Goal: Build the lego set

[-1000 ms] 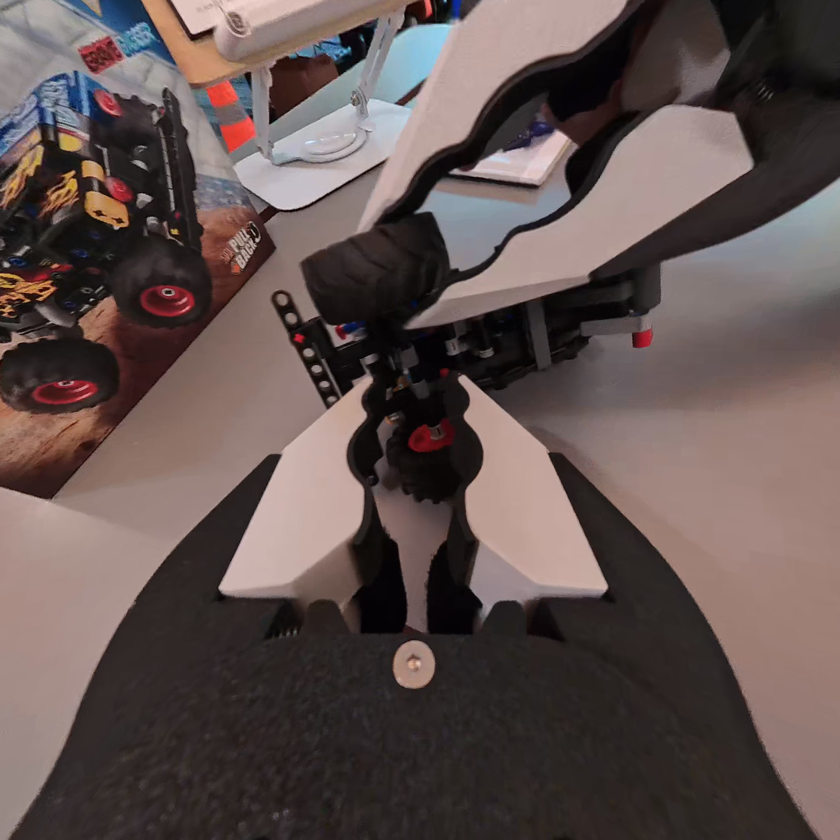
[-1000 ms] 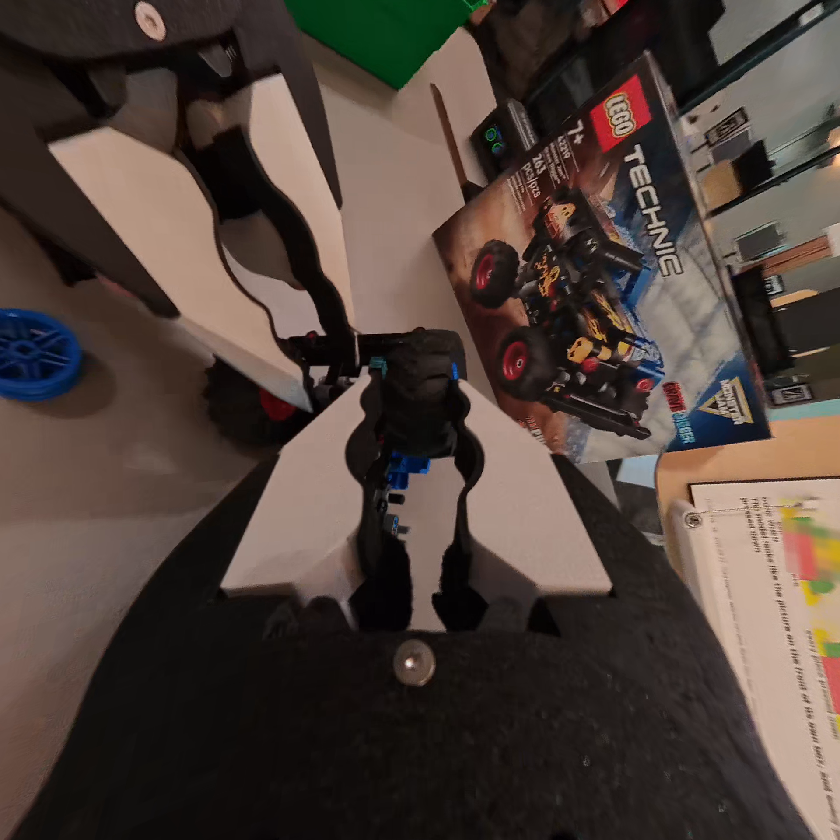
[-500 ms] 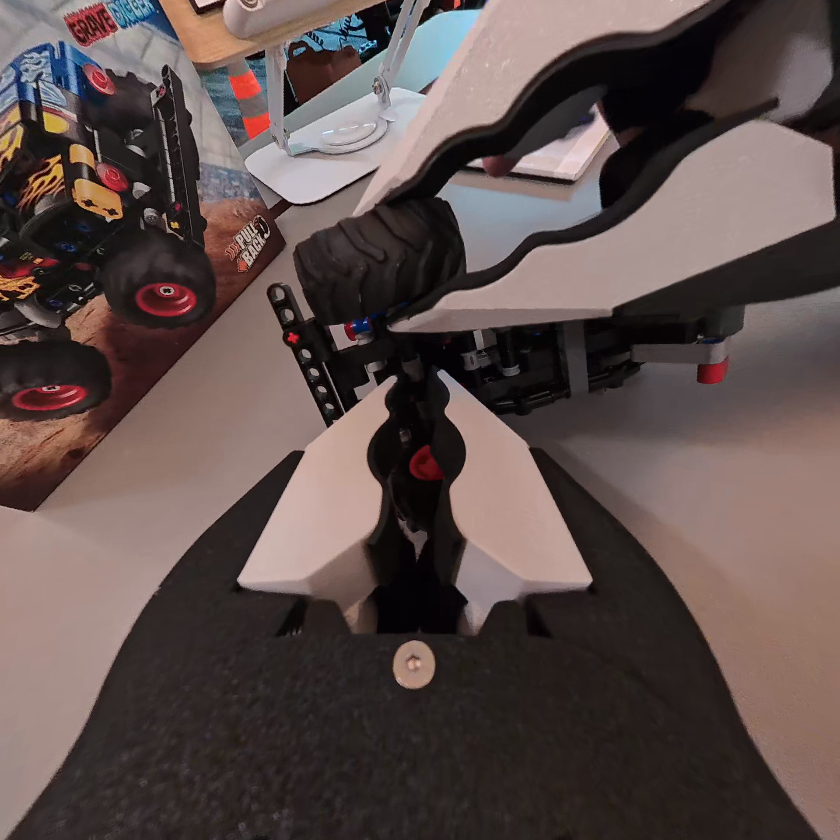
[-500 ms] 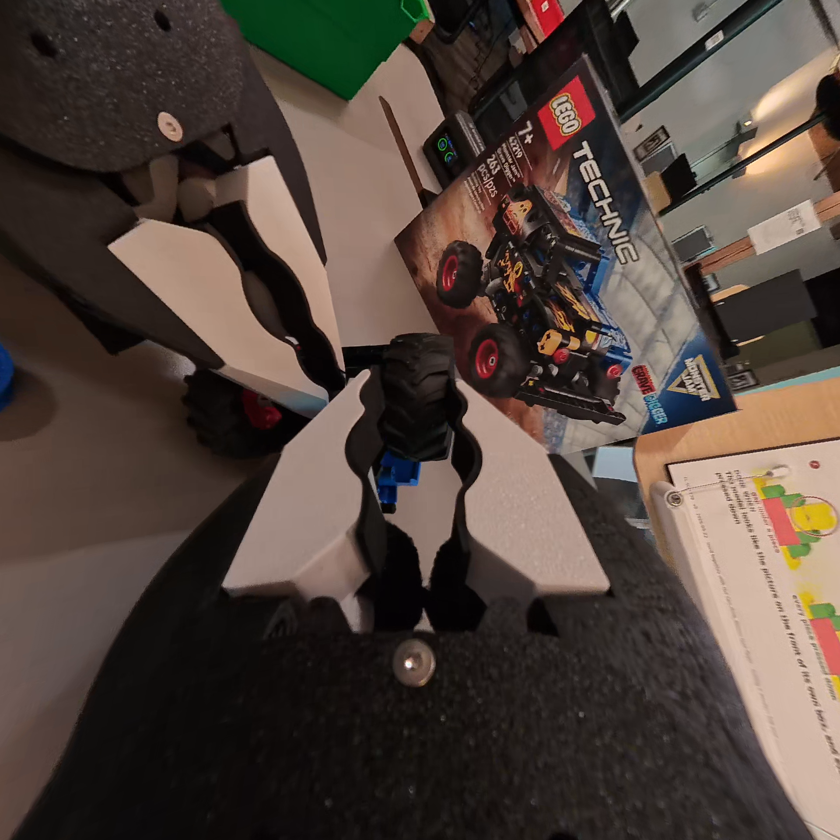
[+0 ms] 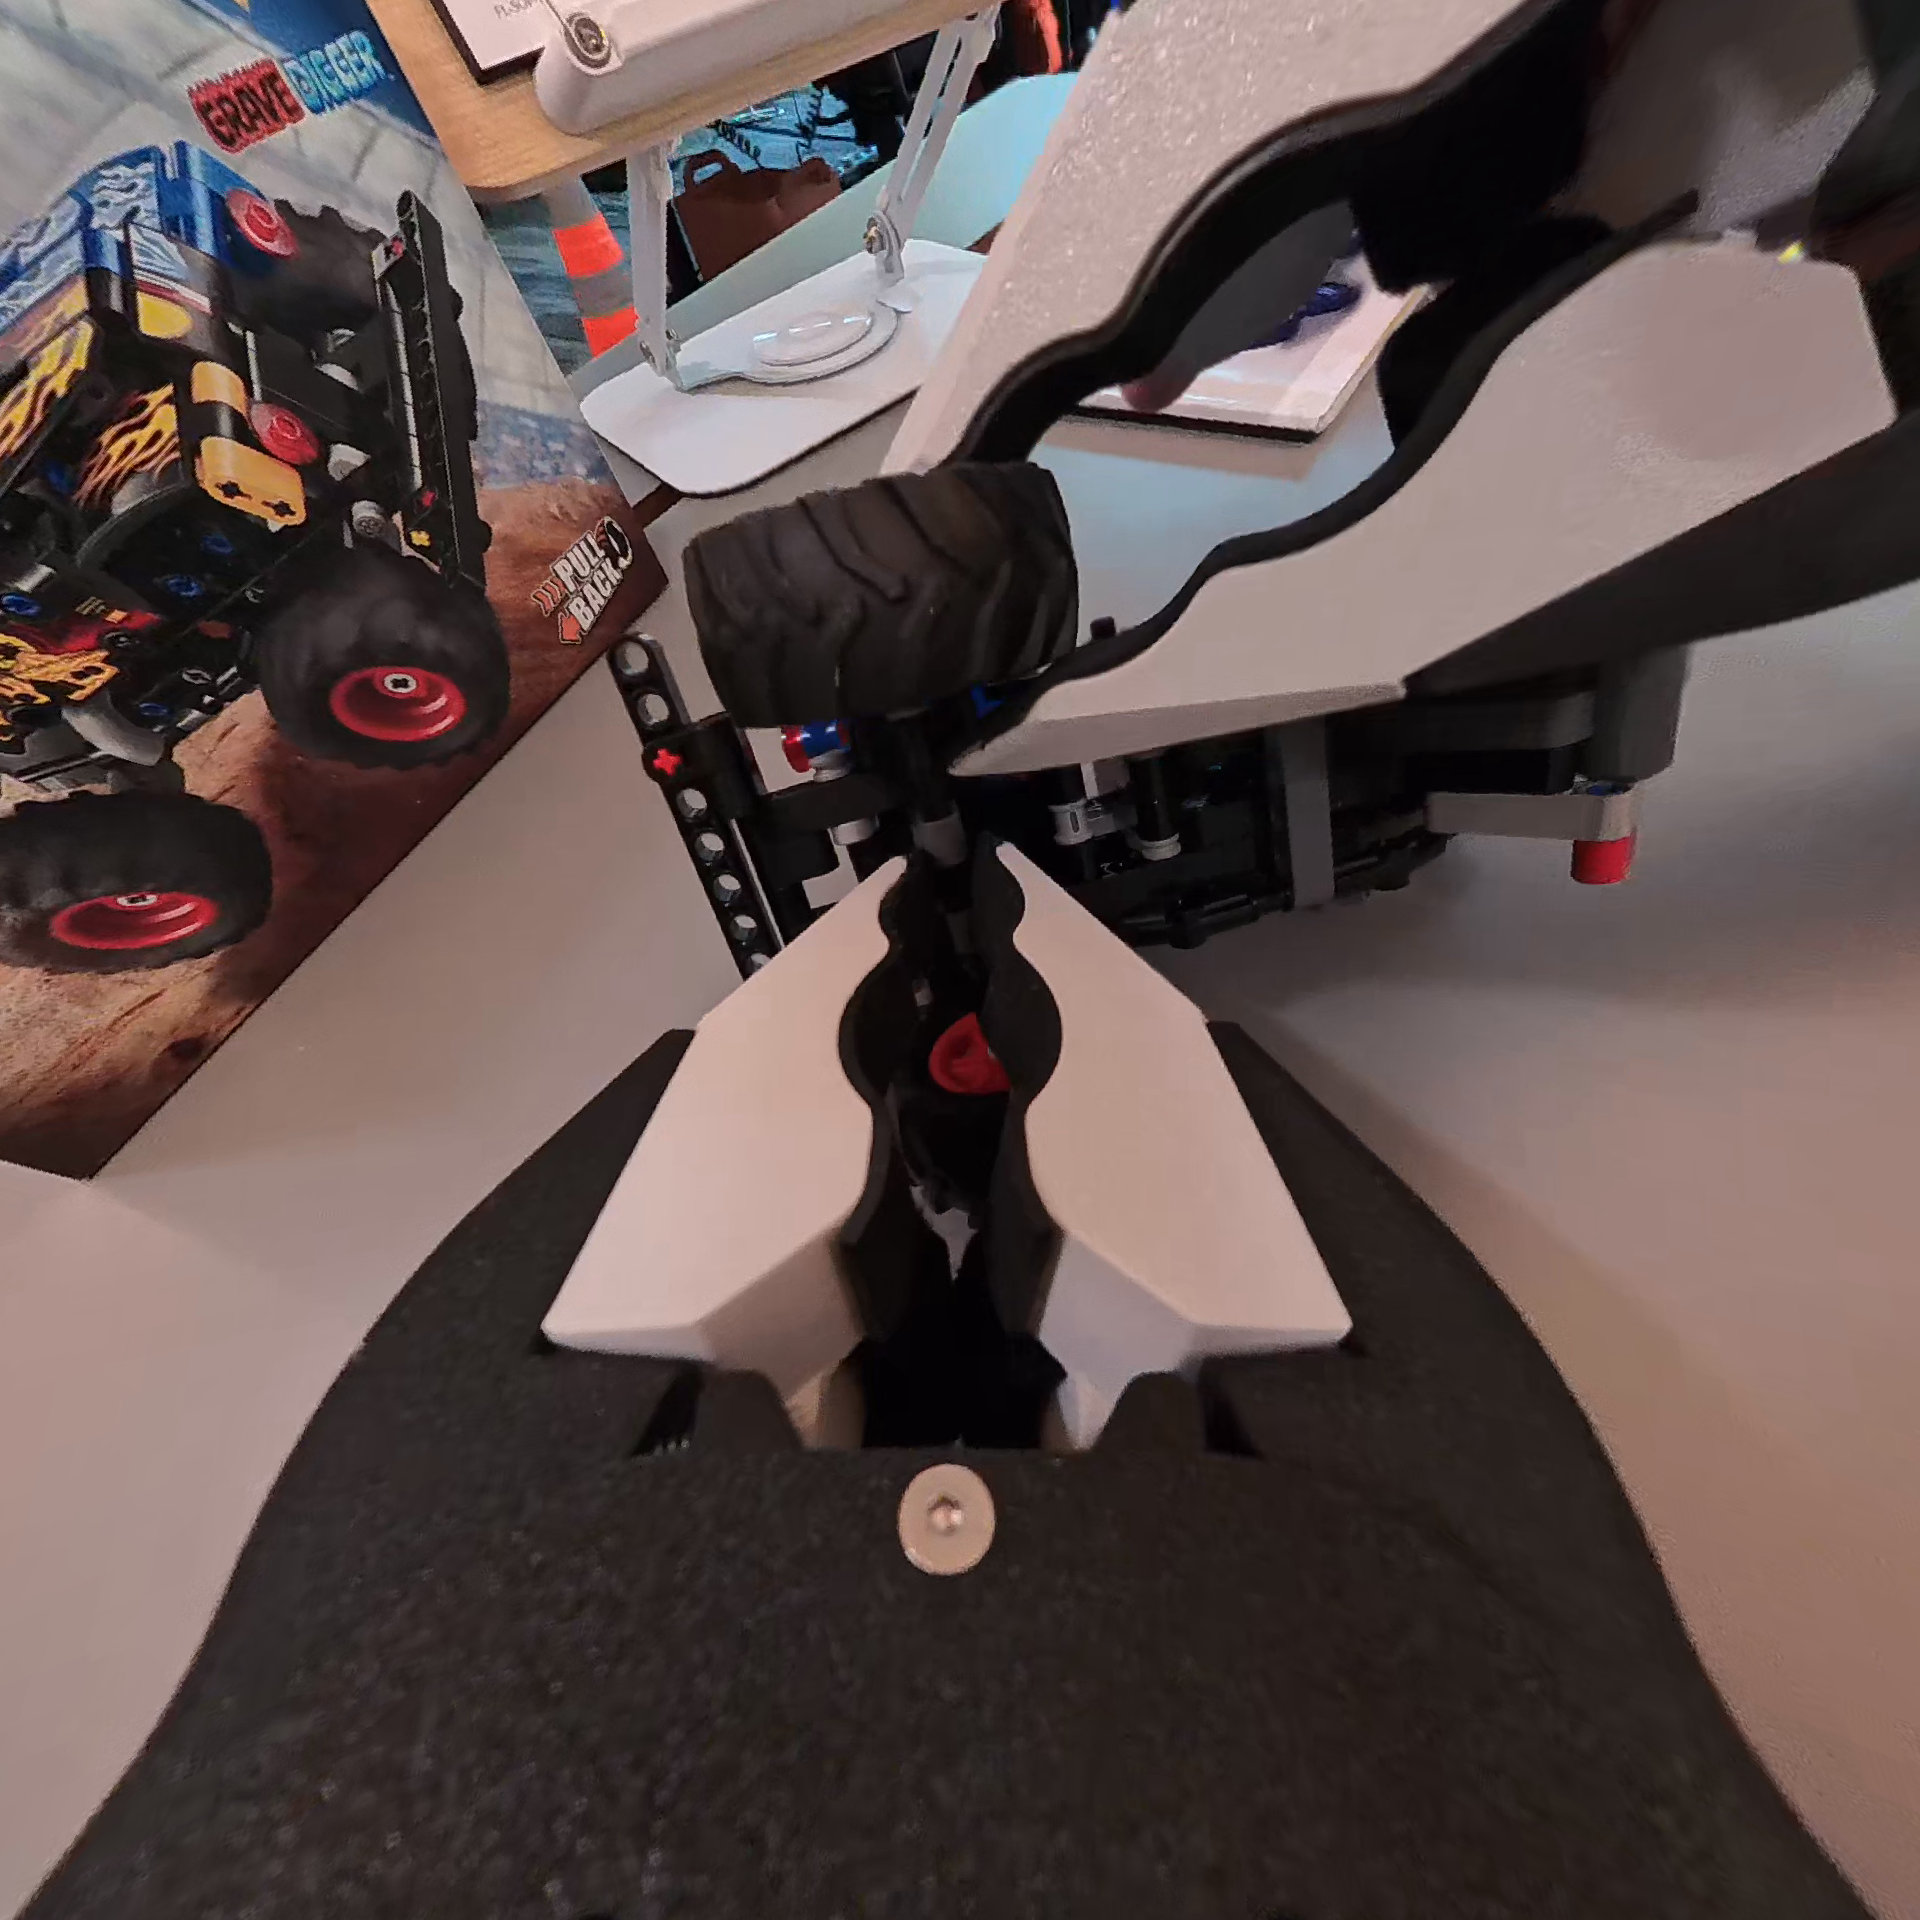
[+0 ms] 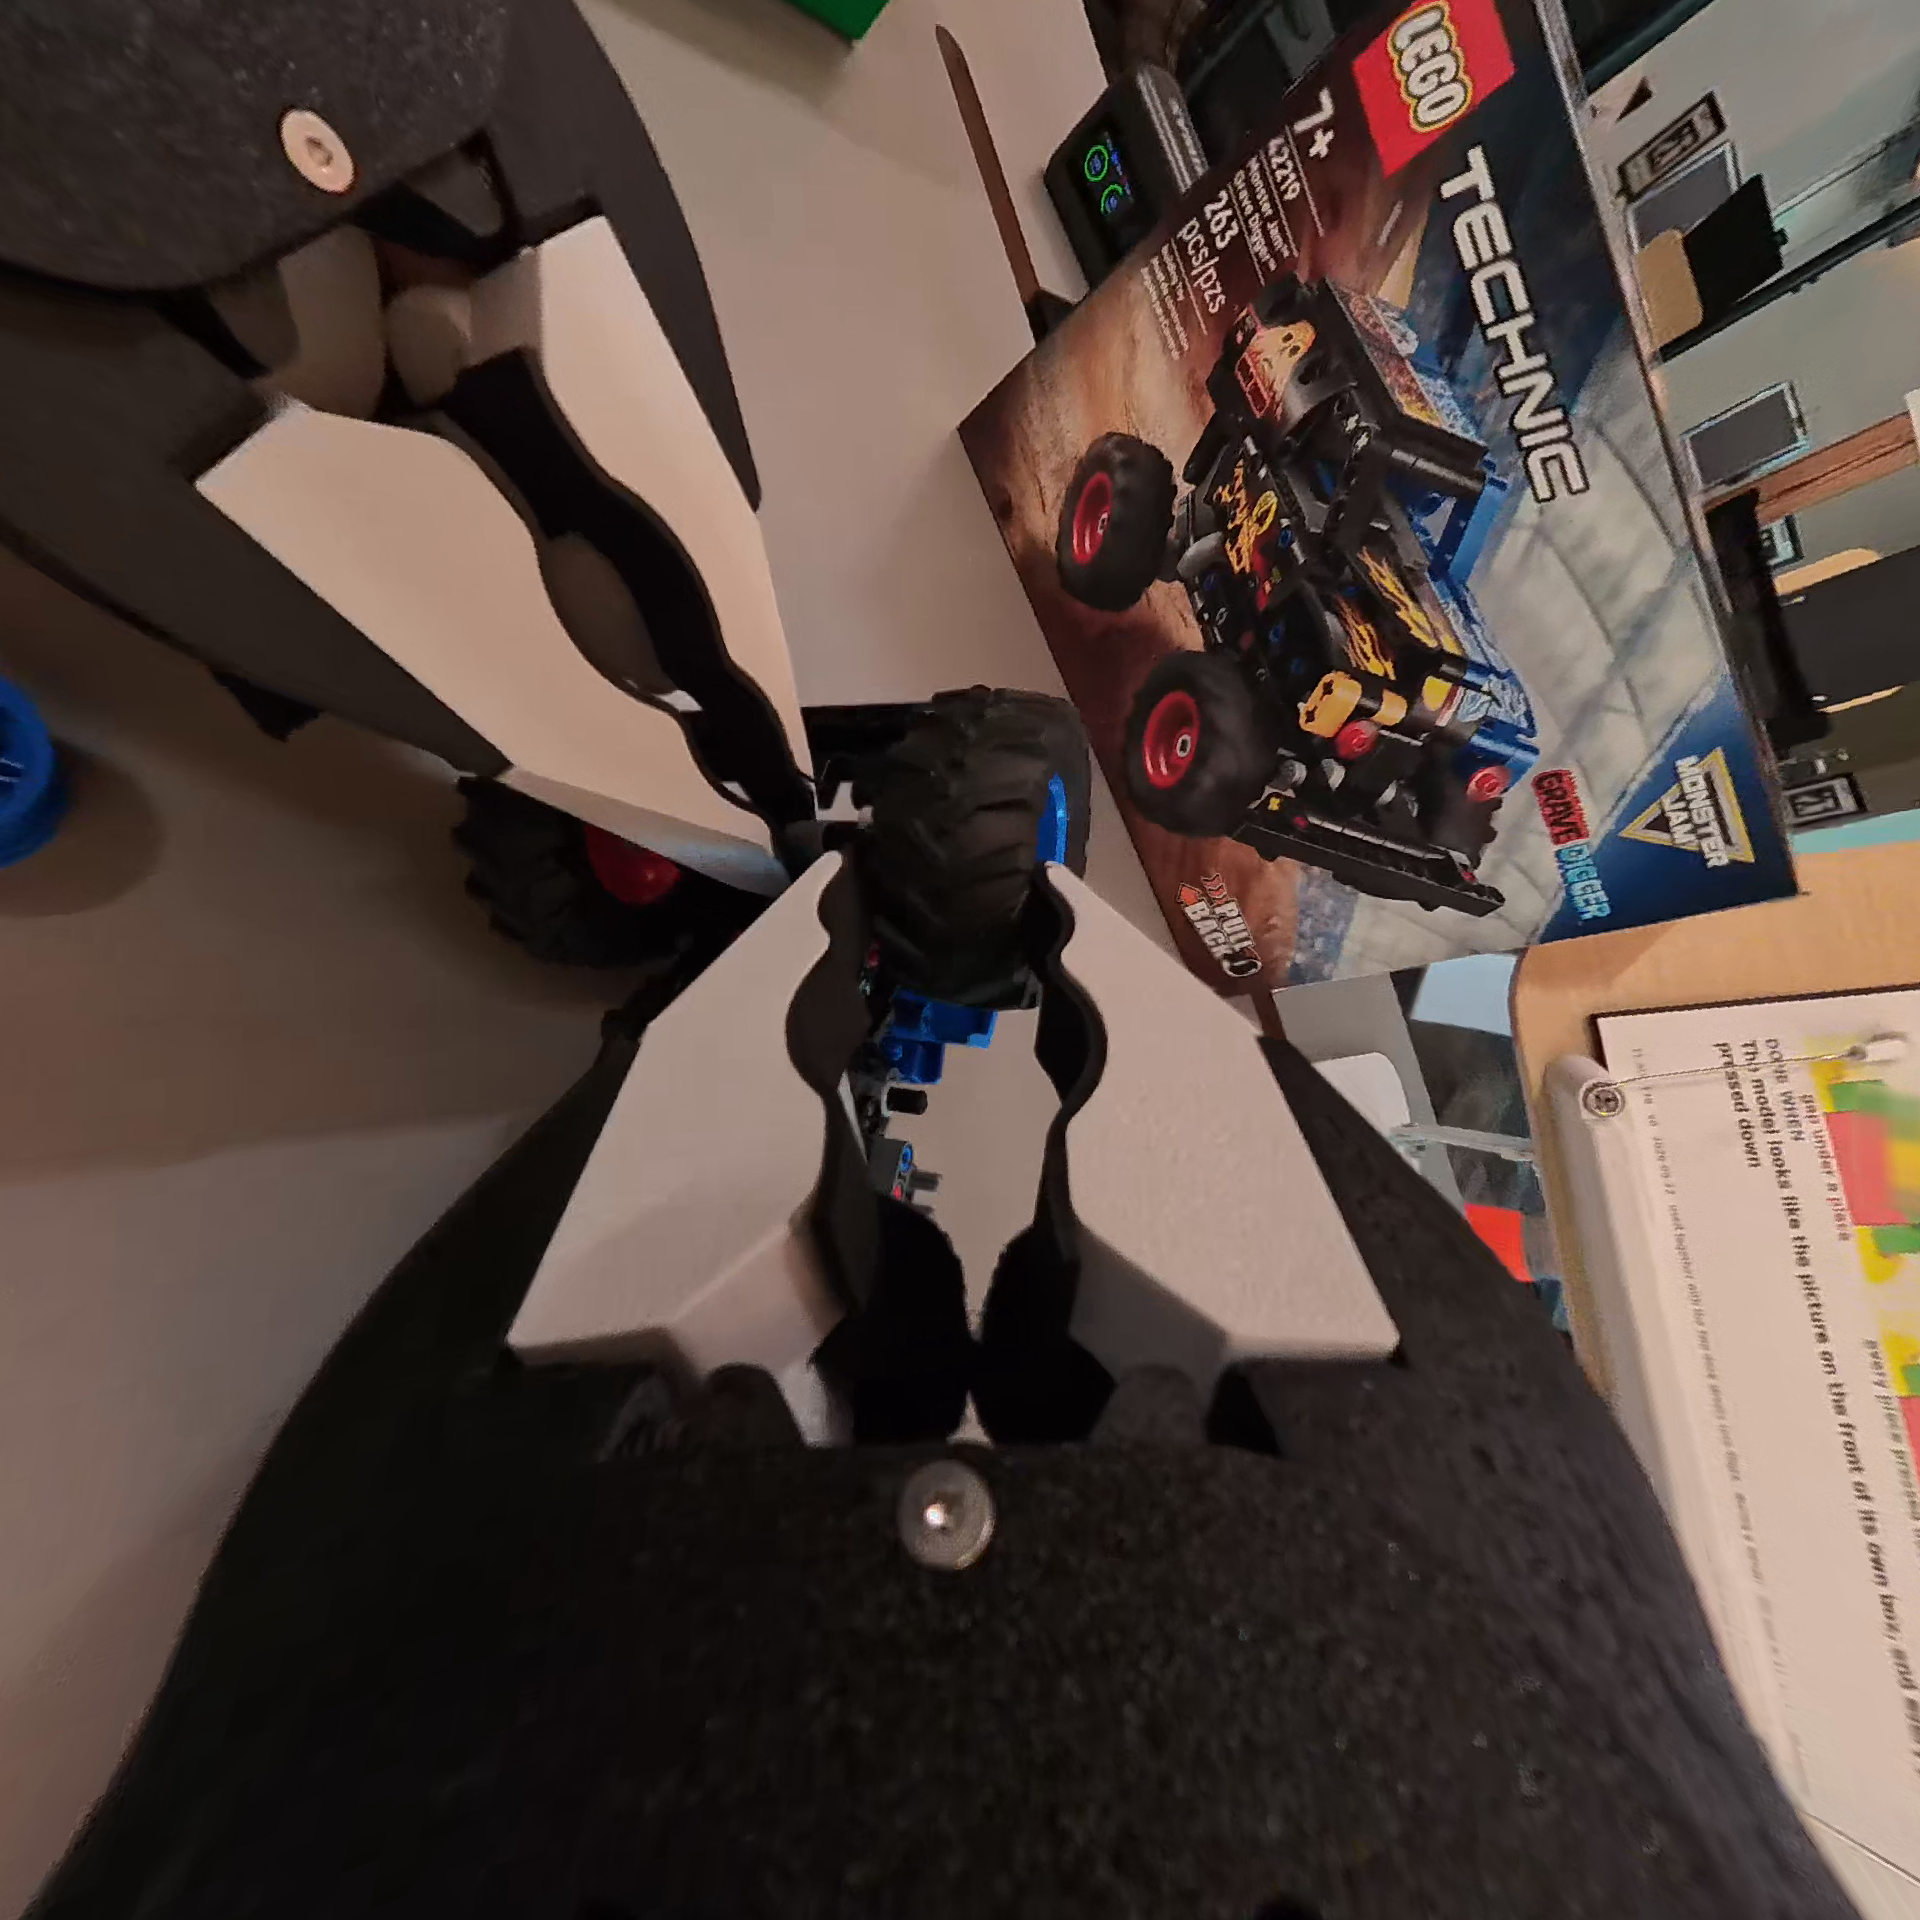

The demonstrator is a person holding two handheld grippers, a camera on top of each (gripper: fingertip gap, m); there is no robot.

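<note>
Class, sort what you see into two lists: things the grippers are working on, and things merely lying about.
Being handled:
- black tyre, gripped by the right gripper
- toy truck chassis, its axle held by the left gripper
- red-hubbed wheel

Lying about:
- toy box
- blue wheel rim
- instruction sheet
- white stand

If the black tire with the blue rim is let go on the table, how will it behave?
The black tire, clamped in the right gripper, looks round with a wide tread, so it would probably roll if set on that tread. Its rubber-like lugs likely grip well, not slip. It seems small and hollow around the blue rim, so probably light.
</note>
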